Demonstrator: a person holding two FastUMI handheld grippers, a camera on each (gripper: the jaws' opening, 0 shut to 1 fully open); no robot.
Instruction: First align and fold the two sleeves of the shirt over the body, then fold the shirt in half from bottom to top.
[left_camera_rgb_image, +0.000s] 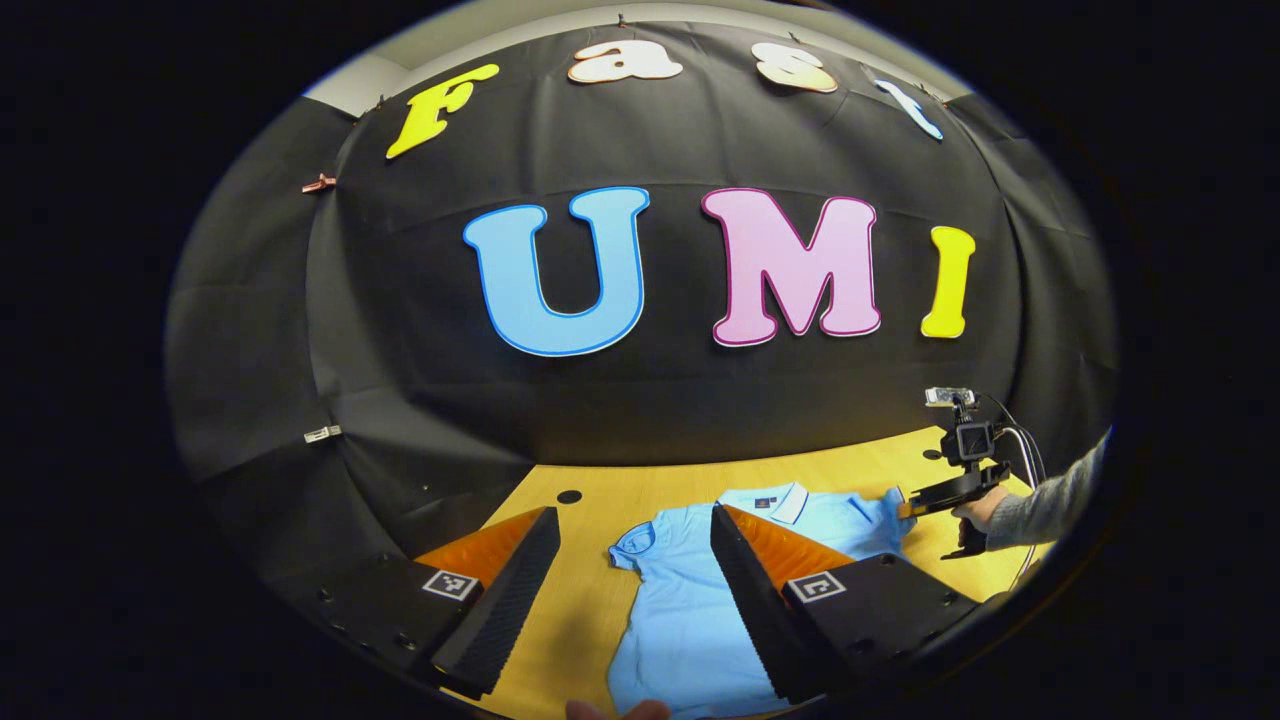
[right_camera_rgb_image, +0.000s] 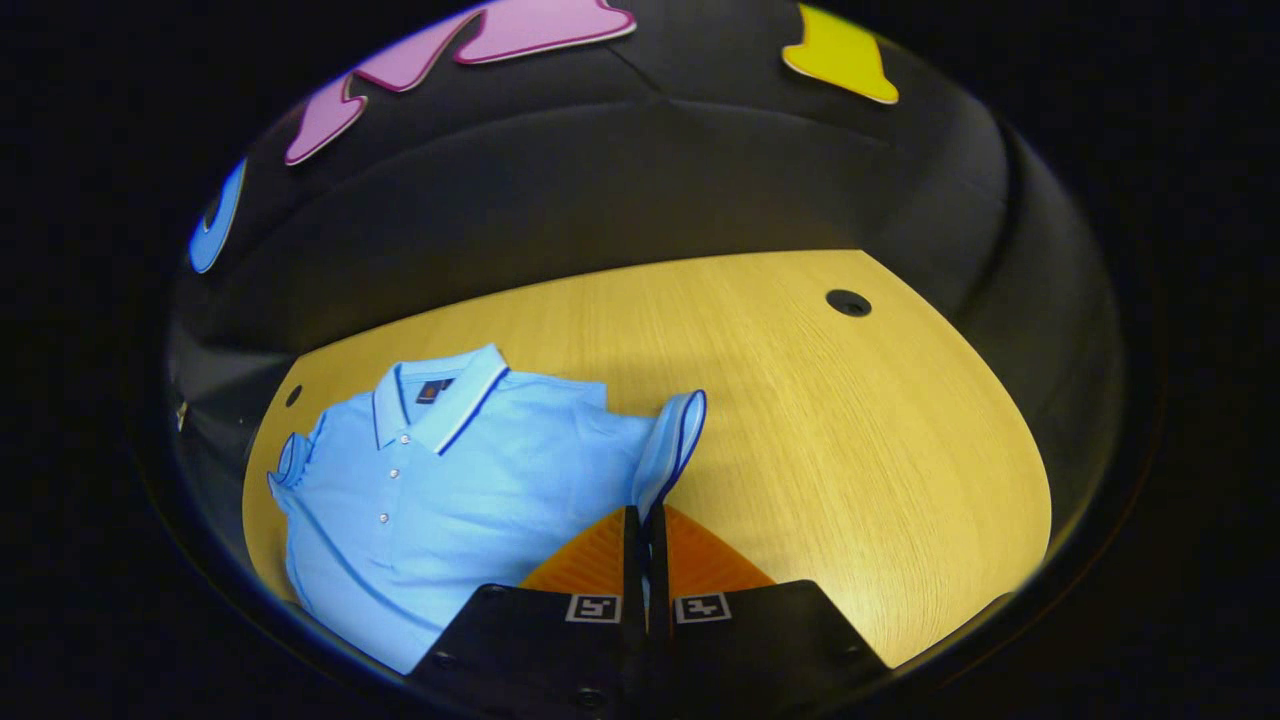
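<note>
A light blue polo shirt (left_camera_rgb_image: 680, 610) lies face up on the wooden table (left_camera_rgb_image: 585, 600), collar toward the back wall. My left gripper (left_camera_rgb_image: 632, 512) hovers open above the shirt's near sleeve (left_camera_rgb_image: 632, 542), holding nothing. Farther right, the right gripper (left_camera_rgb_image: 905, 508), held by a hand (left_camera_rgb_image: 975, 512), pinches the other sleeve. In the right gripper view, the right gripper (right_camera_rgb_image: 645, 512) is shut on the raised cuff of that sleeve (right_camera_rgb_image: 672, 440), which stands up off the table (right_camera_rgb_image: 850, 450) beside the shirt (right_camera_rgb_image: 450, 480). The opposite sleeve (right_camera_rgb_image: 290, 462) lies flat.
A round cable hole (right_camera_rgb_image: 848, 302) sits in the table to the right of the shirt, and another hole (left_camera_rgb_image: 569, 496) lies near the back edge. Black cloth walls the table on all far sides. A grey sleeve (left_camera_rgb_image: 1050, 500) reaches in from the right.
</note>
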